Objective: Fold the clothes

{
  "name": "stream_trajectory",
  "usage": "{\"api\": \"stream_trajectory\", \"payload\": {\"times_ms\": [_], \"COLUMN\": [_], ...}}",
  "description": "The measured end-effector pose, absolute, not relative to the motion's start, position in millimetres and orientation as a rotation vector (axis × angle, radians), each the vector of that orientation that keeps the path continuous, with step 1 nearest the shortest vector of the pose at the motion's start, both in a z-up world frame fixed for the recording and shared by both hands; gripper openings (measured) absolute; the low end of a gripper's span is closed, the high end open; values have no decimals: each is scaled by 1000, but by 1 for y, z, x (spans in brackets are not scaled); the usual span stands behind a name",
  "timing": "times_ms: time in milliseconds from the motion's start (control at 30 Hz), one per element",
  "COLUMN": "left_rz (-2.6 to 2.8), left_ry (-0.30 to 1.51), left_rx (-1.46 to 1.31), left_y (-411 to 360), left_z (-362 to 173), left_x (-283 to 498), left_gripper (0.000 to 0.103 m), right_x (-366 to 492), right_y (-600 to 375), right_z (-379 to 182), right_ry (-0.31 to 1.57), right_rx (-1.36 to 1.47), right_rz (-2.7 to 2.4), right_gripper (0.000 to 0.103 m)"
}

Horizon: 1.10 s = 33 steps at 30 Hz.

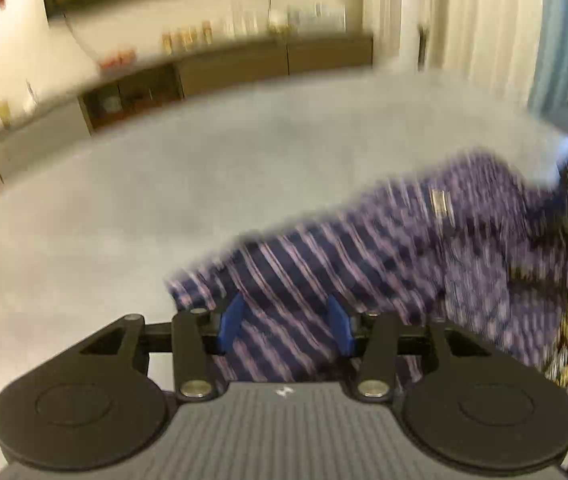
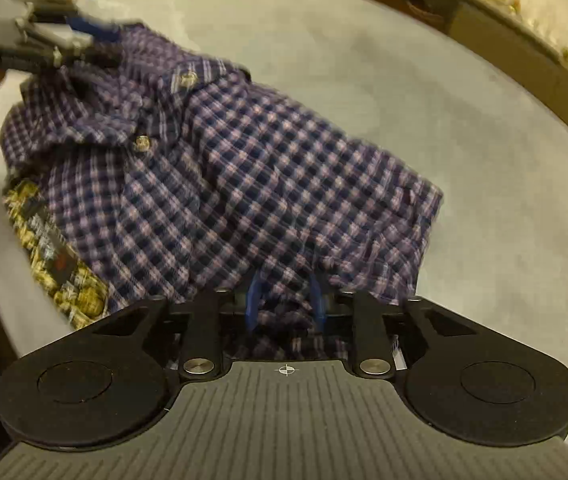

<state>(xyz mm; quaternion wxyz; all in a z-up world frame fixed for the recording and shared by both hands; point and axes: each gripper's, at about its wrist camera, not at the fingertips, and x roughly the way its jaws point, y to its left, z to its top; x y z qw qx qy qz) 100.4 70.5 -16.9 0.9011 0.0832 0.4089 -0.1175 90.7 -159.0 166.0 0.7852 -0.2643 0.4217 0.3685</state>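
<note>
Gripper body (image 2: 286,369), near edge of my right view: I'm seeing a small white crosshair sign, a circle with a cross through it, no letters.
Gripper body (image 1: 282,392), near edge of my left view: a small white mark, too blurred for me to read.
Shirt label (image 1: 440,203), far right: a pale tag, print smeared, unreadable.
Dark patch (image 2: 49,246) on the yellow patterned cloth, near left: pale lettering, I can't make it out.
</note>
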Motion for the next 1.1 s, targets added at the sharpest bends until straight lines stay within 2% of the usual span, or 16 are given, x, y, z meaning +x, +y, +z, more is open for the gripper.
{"api": "stream_trajectory", "payload": {"times_ms": [33, 100, 133, 167, 200, 267, 400, 433, 533, 700, 867, 933, 1033, 1100], "left_rz": [-212, -225, -321, -387, -421, -458, -490, -500, -529, -621, -514, -483, -488, -490], "left_ry": [859, 874, 866, 837, 799, 752, 704, 704, 753, 896, 923, 923, 904, 860], "left_rx": [125, 36, -7, -3, 27, 38, 64, 90, 255, 496, 432, 384, 338, 344], "left_y": [61, 27, 5, -14, -31, -40, -35, -35, -56, -104, -86, -78, -67, -54], "left_z": [-21, -14, -7, 2, 11, 26, 53, 57, 52, 0, -9, -8, 0, 11], "left_x": [93, 68, 52, 38, 27, 22, 43, 57, 113, 172, 164, 154, 136, 129], "left_gripper": [46, 38, 27, 12, 14, 29, 31, 34, 35, 37, 40, 40, 42, 45], "right_x": [102, 124, 135, 139, 142, 149, 145, 143, 137, 117, 184, 212, 239, 251], "right_y": [-150, -130, -120, -133, -149, -181, -251, -260, -267, -243, -188, -157, -129, -140], "right_z": [165, 153, 147, 157, 170, 195, 206, 199, 175, 140, 133, 128, 126, 130], "right_ry": [849, 545, 384, 385, 410, 456, 663, 719, 818, 960, 918, 856, 757, 798], "right_rx": [-611, -775, -848, -753, -633, -391, -74, -58, -143, -319, -377, -390, -346, -224], "right_rz": [739, 435, 275, 272, 293, 332, 515, 554, 571, 608, 693, 737, 666, 696], "right_gripper": [24, 26, 23, 21, 24, 28, 34, 36, 37, 37, 37, 41, 40, 37]}}
